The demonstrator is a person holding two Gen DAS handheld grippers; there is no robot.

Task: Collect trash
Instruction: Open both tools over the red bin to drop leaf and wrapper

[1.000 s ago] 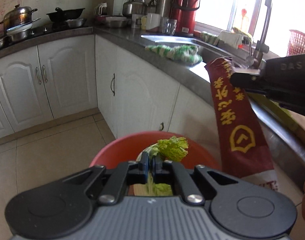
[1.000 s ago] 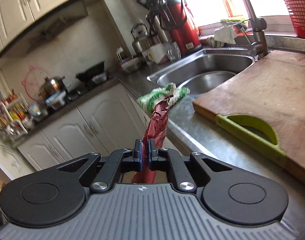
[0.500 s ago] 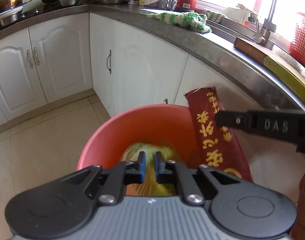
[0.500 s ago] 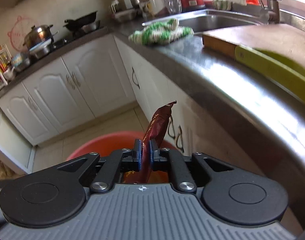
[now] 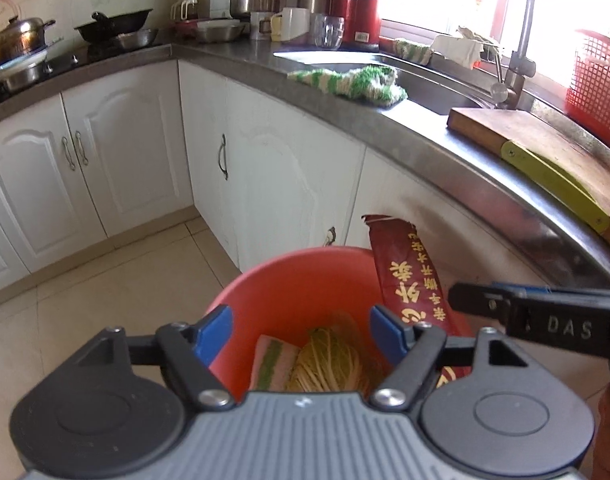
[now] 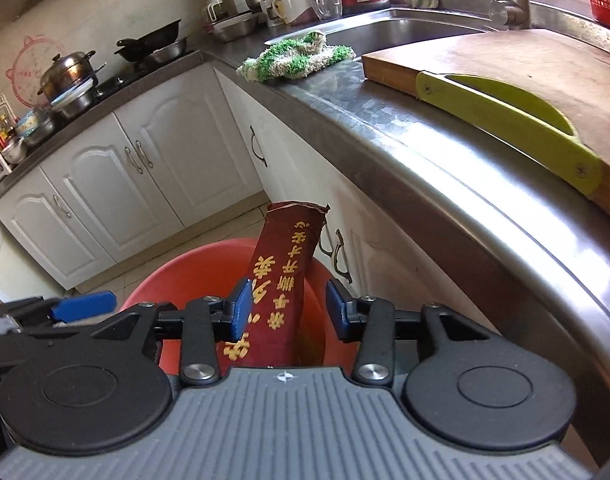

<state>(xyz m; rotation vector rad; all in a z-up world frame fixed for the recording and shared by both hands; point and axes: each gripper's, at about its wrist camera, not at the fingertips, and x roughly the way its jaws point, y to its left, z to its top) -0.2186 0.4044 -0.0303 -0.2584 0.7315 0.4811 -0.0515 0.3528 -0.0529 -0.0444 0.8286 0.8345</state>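
An orange-red bucket [image 5: 289, 268] stands on the floor below both grippers. My left gripper [image 5: 301, 328] hovers over it, its jaws opening wide with nothing between them. A pale green cabbage leaf [image 5: 329, 364] lies inside the bucket beside a pink and green scrap [image 5: 269, 362]. A dark red wrapper [image 6: 293, 256] with yellow characters stands upright in the bucket [image 6: 209, 256], leaning at its rim. My right gripper [image 6: 289, 312] straddles the wrapper, its jaws opening, with a gap at the right pad. The wrapper [image 5: 409, 276] and a right gripper finger [image 5: 505, 304] also show in the left wrist view.
A curved steel countertop [image 6: 425, 136] overhangs the bucket on the right and carries a wooden chopping board [image 6: 525, 64] with a green handle. A green and white cloth [image 5: 353, 80] lies by the sink [image 5: 433, 84]. White cabinets [image 5: 121, 160] and tiled floor [image 5: 105, 300] lie to the left.
Both grippers went from shut to open. The cabbage leaf left the left gripper and lies in the bucket. The wrapper came down from counter height into the bucket and was let go.
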